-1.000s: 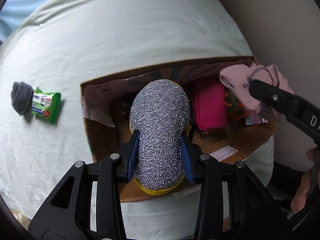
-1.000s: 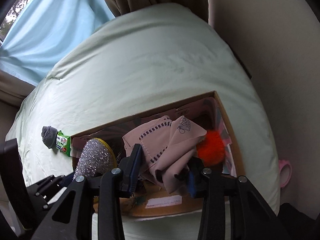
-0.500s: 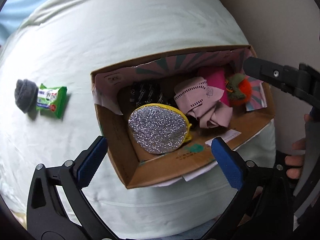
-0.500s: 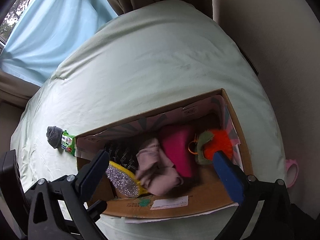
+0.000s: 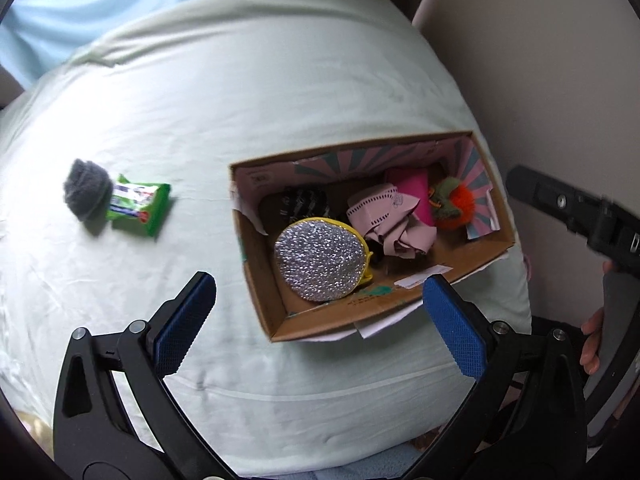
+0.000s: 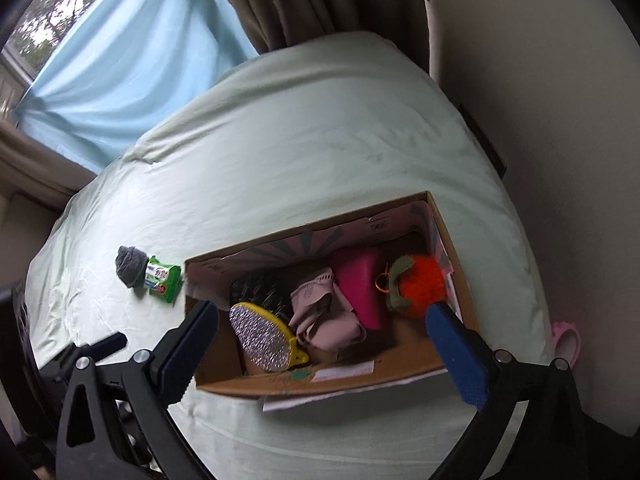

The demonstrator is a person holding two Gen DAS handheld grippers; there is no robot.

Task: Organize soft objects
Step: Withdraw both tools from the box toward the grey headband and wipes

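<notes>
A cardboard box (image 5: pixel 468 268) (image 6: pixel 400 380) sits on a pale green bed. In it lie a silver glitter sponge with a yellow rim (image 5: pixel 320 264) (image 6: pixel 262 340), a pink cloth (image 5: pixel 390 220) (image 6: pixel 326 316), a magenta pouch (image 5: pixel 414 192) (image 6: pixel 362 284), an orange fuzzy toy (image 5: pixel 456 206) (image 6: pixel 420 284) and a dark patterned item (image 5: pixel 298 204) (image 6: pixel 260 292). My left gripper (image 5: pixel 320 320) is open and empty above the box's near edge. My right gripper (image 6: pixel 322 352) is open and empty over the box.
A grey rolled sock (image 5: pixel 86 188) (image 6: pixel 130 266) and a green wipes packet (image 5: pixel 138 204) (image 6: pixel 162 278) lie on the bed left of the box. A wall is on the right. Curtains (image 6: pixel 132 60) hang behind the bed. A pink object (image 6: pixel 566 340) sits at the bed's right edge.
Both grippers opened and pulled back. The left one let the glitter sponge go into the box; the right one let the pink cloth go into it.
</notes>
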